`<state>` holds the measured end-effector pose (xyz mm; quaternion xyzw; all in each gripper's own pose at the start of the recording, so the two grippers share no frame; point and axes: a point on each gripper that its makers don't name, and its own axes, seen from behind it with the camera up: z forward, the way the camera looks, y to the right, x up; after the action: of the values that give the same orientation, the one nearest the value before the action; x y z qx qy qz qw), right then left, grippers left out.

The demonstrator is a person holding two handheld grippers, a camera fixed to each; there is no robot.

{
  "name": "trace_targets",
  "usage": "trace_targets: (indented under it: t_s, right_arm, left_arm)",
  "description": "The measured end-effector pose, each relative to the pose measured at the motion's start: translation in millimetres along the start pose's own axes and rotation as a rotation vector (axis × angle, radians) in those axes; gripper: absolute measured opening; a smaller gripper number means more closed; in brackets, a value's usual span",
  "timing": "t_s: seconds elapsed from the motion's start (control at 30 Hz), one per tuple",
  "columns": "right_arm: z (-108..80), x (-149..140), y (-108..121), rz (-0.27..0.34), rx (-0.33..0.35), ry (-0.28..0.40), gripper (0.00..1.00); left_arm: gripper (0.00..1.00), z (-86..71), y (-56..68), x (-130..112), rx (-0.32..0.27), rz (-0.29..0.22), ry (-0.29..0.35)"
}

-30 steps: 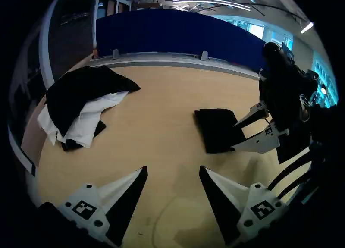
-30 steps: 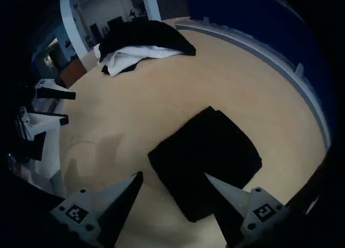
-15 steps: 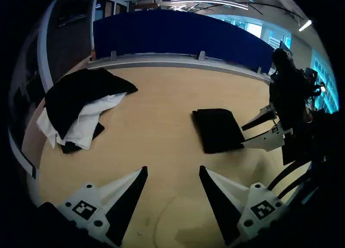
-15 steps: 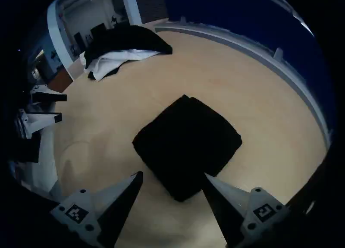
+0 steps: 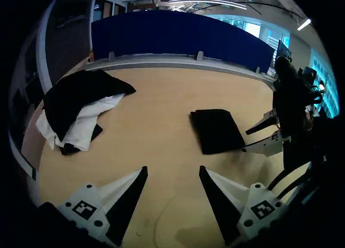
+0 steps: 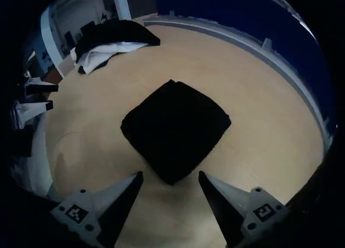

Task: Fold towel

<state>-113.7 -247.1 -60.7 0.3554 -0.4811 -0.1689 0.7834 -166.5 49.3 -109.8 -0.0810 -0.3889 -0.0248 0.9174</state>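
towel folded square on desk | right tongs released, near its corner | left tongs released, apart | advice: lift clear without snagging edges

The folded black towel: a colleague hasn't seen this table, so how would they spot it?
Find the long blue partition behind the wooden table. On the tabletop, apart from the crumpled heap of black and white cloth at one end, lies the folded black towel. It alone is a flat, neat, all-black rectangle.
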Motion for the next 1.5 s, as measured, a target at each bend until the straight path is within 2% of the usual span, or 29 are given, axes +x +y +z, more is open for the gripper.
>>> trace_targets:
  t_s: [0.03, 0.13, 0.23, 0.4, 0.53, 0.63, 0.77, 0.9, 1.23, 1.5]
  right_arm:
    - [0.8, -1, 0, 0.002, 0.001, -0.003, 0.96]
    - [3.5, -5, -1, 0.008, 0.003, -0.008, 0.78]
    - [6.4, -9, -2, 0.021, 0.006, -0.011, 0.65]
    - [8.3, -14, -2, 0.049, 0.022, -0.021, 0.59]
    - [9.6, -18, -2, 0.045, 0.025, -0.028, 0.50]
    - [11.4, -19, -3, 0.042, 0.027, -0.033, 0.47]
    - [13.9, -19, -3, 0.048, 0.027, -0.032, 0.36]
    - [15.1, -18, -2, 0.060, 0.026, -0.029, 0.35]
    - [14.5, -18, 2, 0.081, 0.012, -0.022, 0.10]
    - [13.6, -15, 2, 0.078, 0.008, -0.006, 0.05]
  left_arm:
    - [0.88, 0.0, 0.1, 0, 0.000, 0.000, 0.000]
    - [0.88, -0.2, 0.3, 0, 0.000, -0.002, 0.001]
    - [0.88, -0.3, 0.2, 1, 0.000, -0.004, 0.002]
    - [0.89, 0.1, -0.4, 1, 0.001, -0.004, 0.002]
    - [0.89, 0.9, -0.8, 0, 0.000, -0.003, 0.002]
    - [0.89, 0.9, -0.6, -1, -0.002, -0.002, 0.001]
    - [0.89, 0.1, 0.1, 0, -0.003, -0.002, 0.003]
    - [0.89, -0.6, -0.3, 1, -0.004, -0.002, 0.003]
    - [0.89, 1.0, -1.6, -1, -0.001, 0.000, 0.001]
    - [0.89, 0.9, -1.3, -2, 0.000, 0.003, 0.000]
